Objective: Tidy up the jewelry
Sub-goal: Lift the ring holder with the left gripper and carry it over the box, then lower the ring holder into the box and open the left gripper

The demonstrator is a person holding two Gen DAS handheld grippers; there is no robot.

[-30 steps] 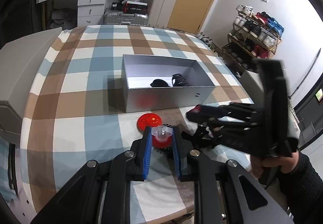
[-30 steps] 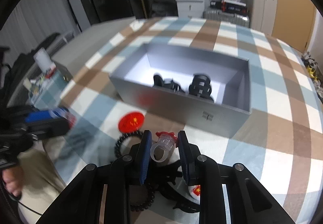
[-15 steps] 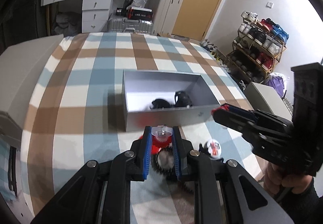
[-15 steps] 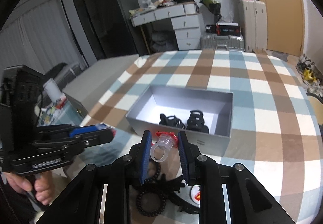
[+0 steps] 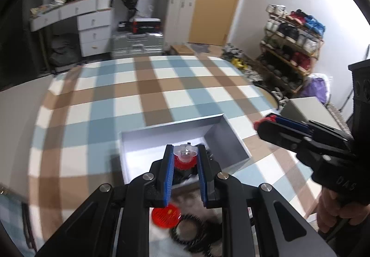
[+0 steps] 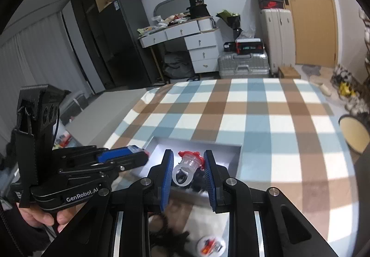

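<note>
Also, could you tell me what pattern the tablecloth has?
The tablecloth is a plaid of blue, brown and white checks, clearest in the right wrist view.

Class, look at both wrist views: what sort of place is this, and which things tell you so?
Probably a lived-in room at home, perhaps a bedroom or storage room: a cluttered white desk with drawers, suitcases by the door, and a full shoe rack behind the checked table.

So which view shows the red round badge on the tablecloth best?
The left wrist view: the red round badge lies in the open on the tablecloth just under the left gripper, though blurred. The right wrist view shows no red badge that I can make out; the right gripper covers the near cloth.
</note>
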